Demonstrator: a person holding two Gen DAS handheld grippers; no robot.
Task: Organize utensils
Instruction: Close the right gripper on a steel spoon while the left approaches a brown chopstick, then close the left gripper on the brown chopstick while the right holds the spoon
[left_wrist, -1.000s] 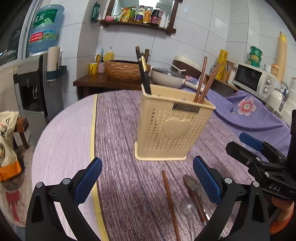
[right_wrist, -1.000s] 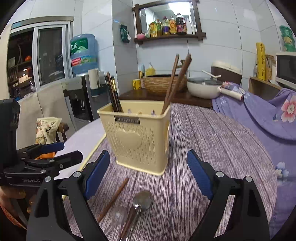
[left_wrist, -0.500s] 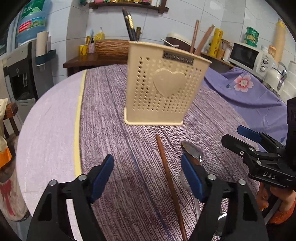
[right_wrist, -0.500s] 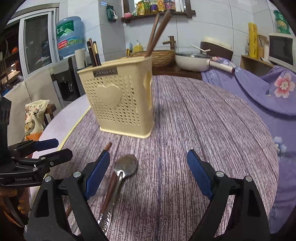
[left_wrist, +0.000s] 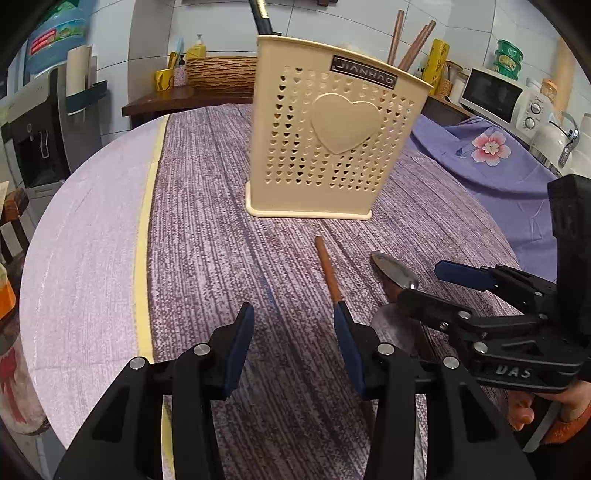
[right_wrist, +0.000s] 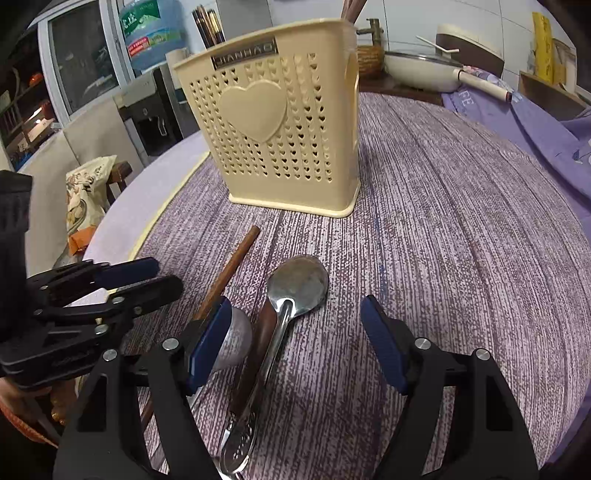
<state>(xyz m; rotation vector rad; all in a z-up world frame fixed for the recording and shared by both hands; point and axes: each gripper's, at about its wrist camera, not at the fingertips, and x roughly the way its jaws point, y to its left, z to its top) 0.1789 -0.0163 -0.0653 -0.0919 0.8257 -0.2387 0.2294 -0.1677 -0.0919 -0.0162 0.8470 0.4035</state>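
A cream utensil holder (left_wrist: 332, 147) (right_wrist: 280, 129) stands on the round table, with dark chopsticks (left_wrist: 262, 18) and brown chopsticks (left_wrist: 410, 44) upright in it. In front of it lie a brown chopstick (left_wrist: 327, 266) (right_wrist: 236, 266), a metal spoon (left_wrist: 395, 273) (right_wrist: 295, 284) and a second spoon (right_wrist: 232, 339). My left gripper (left_wrist: 293, 325) (right_wrist: 162, 277) hovers low just left of the chopstick, its jaws closing with nothing between them. My right gripper (right_wrist: 295, 317) (left_wrist: 436, 284) straddles the metal spoon, its jaws closing, with the pads clear of the spoon.
A yellow strip (left_wrist: 142, 236) marks the tablecloth's left border near the table edge. A purple floral cloth (left_wrist: 491, 147) lies at the right. Beyond the table stand a water dispenser (right_wrist: 147, 103), a pan (right_wrist: 421, 70), a microwave (left_wrist: 491, 96) and a snack bag (right_wrist: 83, 195).
Both grippers have sunk toward the table and tipped downward, closer to the loose utensils. The left jaws have narrowed a lot, the right jaws slightly.
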